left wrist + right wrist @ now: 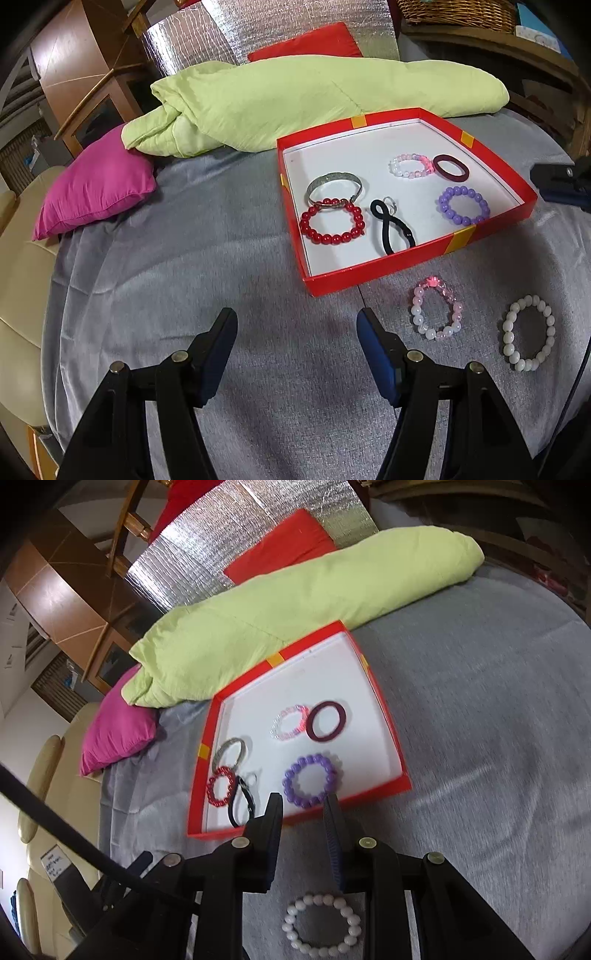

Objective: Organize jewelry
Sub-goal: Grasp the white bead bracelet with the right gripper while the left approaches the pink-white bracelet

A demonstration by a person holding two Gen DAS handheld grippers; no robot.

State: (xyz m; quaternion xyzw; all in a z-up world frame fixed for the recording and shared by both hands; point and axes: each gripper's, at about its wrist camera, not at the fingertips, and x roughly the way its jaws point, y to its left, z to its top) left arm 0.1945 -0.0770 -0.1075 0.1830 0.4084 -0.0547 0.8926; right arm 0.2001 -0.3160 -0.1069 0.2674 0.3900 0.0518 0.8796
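A red box (373, 271) with a white floor lies on the grey sheet; it also shows in the right wrist view (391, 716). Inside lie a silver bangle (334, 184), a red bead bracelet (331, 223), a black hair tie (391, 229), a purple bead bracelet (464, 205), a pink-white bead bracelet (410, 165) and a maroon ring (450, 168). Outside, near the box front, lie a pink bead bracelet (436, 313) and a white bead bracelet (529, 338), the latter (322, 926) below my right gripper. My left gripper (297, 325) is open and empty. My right gripper (304, 805) is open and empty, over the box's near edge.
A light green quilt (295, 99) lies behind the box. A magenta pillow (96, 184) sits at the left, a red cushion (306, 42) at the back. A cream sofa (18, 295) borders the left edge. Wooden furniture and a wicker basket (458, 13) stand behind.
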